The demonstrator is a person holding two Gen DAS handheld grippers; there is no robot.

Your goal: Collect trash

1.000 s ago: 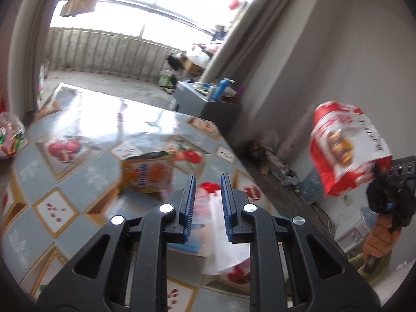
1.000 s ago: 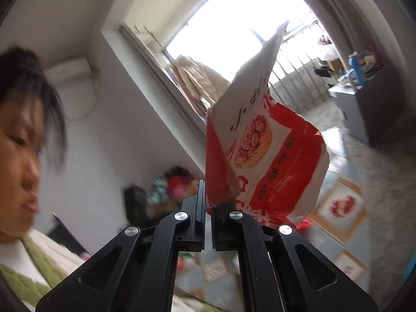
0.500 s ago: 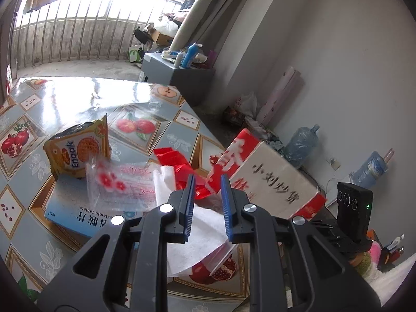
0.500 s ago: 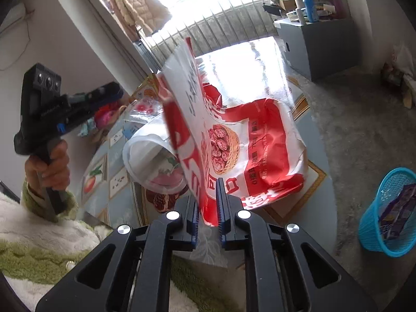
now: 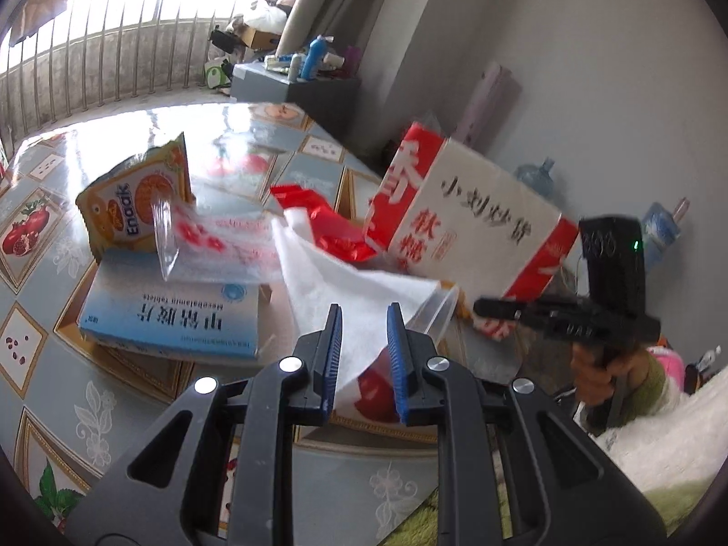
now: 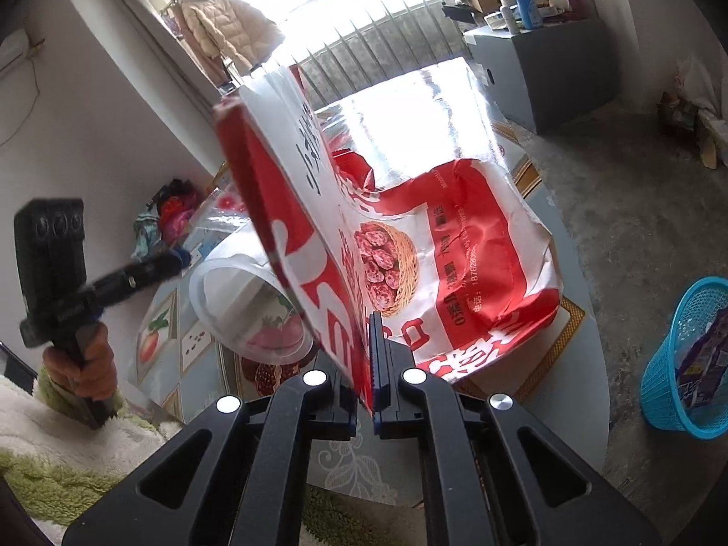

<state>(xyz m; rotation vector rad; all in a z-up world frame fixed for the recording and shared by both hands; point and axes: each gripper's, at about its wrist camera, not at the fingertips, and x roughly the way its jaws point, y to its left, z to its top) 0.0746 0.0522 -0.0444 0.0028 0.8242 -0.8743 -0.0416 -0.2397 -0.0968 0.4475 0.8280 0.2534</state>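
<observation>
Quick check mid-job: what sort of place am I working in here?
Most likely a lived-in home room opening onto a balcony: a fruit-patterned table strewn with snack wrappers, a railing outside, and a blue waste basket on the bare floor.

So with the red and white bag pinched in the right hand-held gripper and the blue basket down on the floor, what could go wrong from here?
1. The right hand-held gripper pinches only a bottom edge of the big red and white bag, so the bag could flop or slip on the way to the blue basket.
2. The basket looks small beside the bag and already holds a wrapper, so the bag may catch on the rim or tip it.
3. The open left hand-held gripper hovers over the white tissue; closing may also catch the clear plastic nearby.
</observation>
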